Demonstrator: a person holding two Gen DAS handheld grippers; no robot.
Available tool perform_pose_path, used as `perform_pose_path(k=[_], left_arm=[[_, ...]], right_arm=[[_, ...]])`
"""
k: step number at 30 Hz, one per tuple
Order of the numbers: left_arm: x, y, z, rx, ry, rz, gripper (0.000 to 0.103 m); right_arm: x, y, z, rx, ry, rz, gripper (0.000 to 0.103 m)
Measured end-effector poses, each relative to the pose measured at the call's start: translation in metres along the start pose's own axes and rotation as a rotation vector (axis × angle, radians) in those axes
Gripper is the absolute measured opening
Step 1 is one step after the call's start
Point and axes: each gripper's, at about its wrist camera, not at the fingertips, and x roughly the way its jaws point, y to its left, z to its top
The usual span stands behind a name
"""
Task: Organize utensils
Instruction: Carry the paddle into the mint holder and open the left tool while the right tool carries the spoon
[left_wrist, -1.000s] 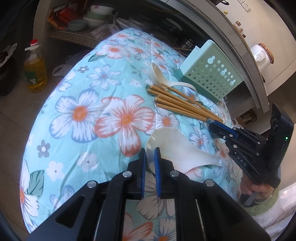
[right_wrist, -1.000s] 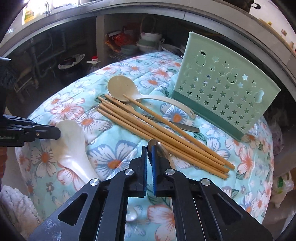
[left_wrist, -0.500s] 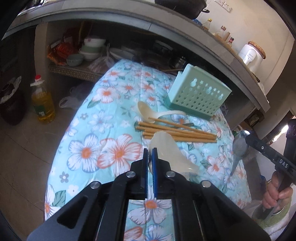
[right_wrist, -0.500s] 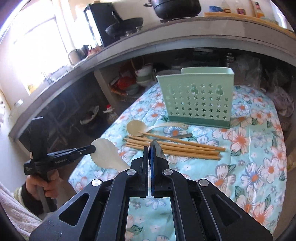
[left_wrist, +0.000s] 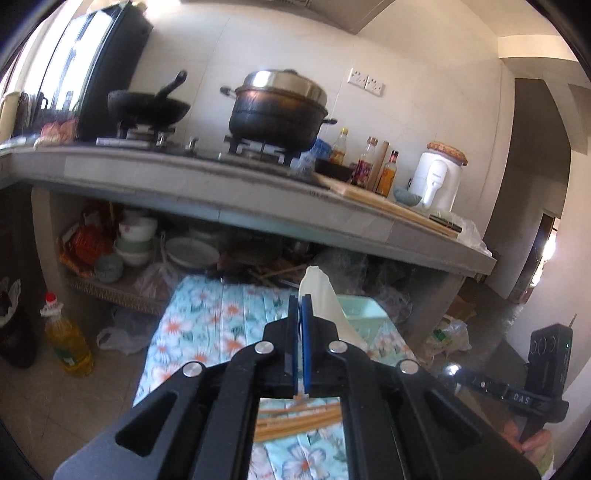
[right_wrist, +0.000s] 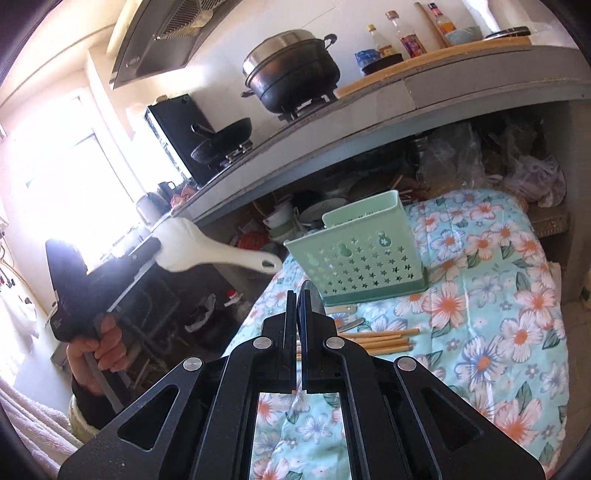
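Both grippers now up off table. Left gripper (left_wrist: 299, 310) pinches white rice paddle (right_wrist: 207, 251); right gripper (right_wrist: 297, 306) pinches what looks like metal spoon (right_wrist: 312, 299). Chopsticks (right_wrist: 380, 338) remain on cloth. Beyond, green holder (right_wrist: 358, 251) awaits: drop-in next.

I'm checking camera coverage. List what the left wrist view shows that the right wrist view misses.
Only the left wrist: the oil bottle on the floor and the white kettle.
Only the right wrist: the range hood, and the white rice paddle's whole handle, held by the left gripper.
Both: green utensil holder, chopsticks, floral cloth, steamer pot.
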Motion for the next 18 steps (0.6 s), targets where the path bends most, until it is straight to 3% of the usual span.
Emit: perform_pose_path(k=[3,6,18], left_arm=[[0.014,-0.014,0.025,0.090,-0.062,0.058,0.001],[0.043,-0.023,0.040,0.178,-0.062,0.130,0.001],[0.148,-0.038,0.013,0.386,0.123,0.245,0.001]], right_arm=[[-0.006,-0.002,0.006,0.003,-0.023,0.010,0.000],[-0.008,-0.005,0.010,-0.001,-0.030,0.017,0.000],[-0.005,-0.019,0.024,0.012,-0.038,0.027,0.000]])
